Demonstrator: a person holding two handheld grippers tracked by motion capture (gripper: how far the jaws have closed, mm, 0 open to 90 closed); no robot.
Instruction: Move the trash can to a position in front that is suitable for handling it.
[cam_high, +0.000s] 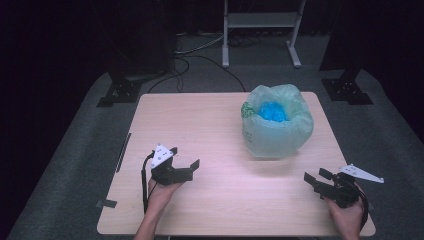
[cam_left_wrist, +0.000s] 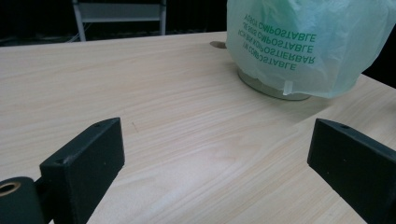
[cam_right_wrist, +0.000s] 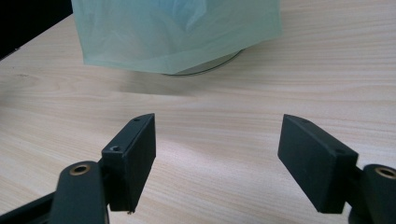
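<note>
A small bin lined with a pale green compostable bag (cam_high: 277, 132) stands at the back right of the wooden table (cam_high: 200, 120), and something blue (cam_high: 272, 111) lies inside it. My left gripper (cam_high: 186, 157) rests low at the front left, open and holding nothing. In the left gripper view its jaws (cam_left_wrist: 217, 128) stand wide apart over bare wood, pointing toward the bag (cam_left_wrist: 308, 42). My right gripper (cam_high: 315, 176) is near the front right corner, also open. The right gripper view has its jaws (cam_right_wrist: 218, 120) facing the bag (cam_right_wrist: 177, 32), well short of it.
A white frame stand (cam_high: 260, 20) and loose cables (cam_high: 200, 47) are on the floor behind the table. Black stand feet sit at the back left (cam_high: 122, 90) and back right (cam_high: 347, 87). A dark strip (cam_high: 122, 152) runs along the table's left edge.
</note>
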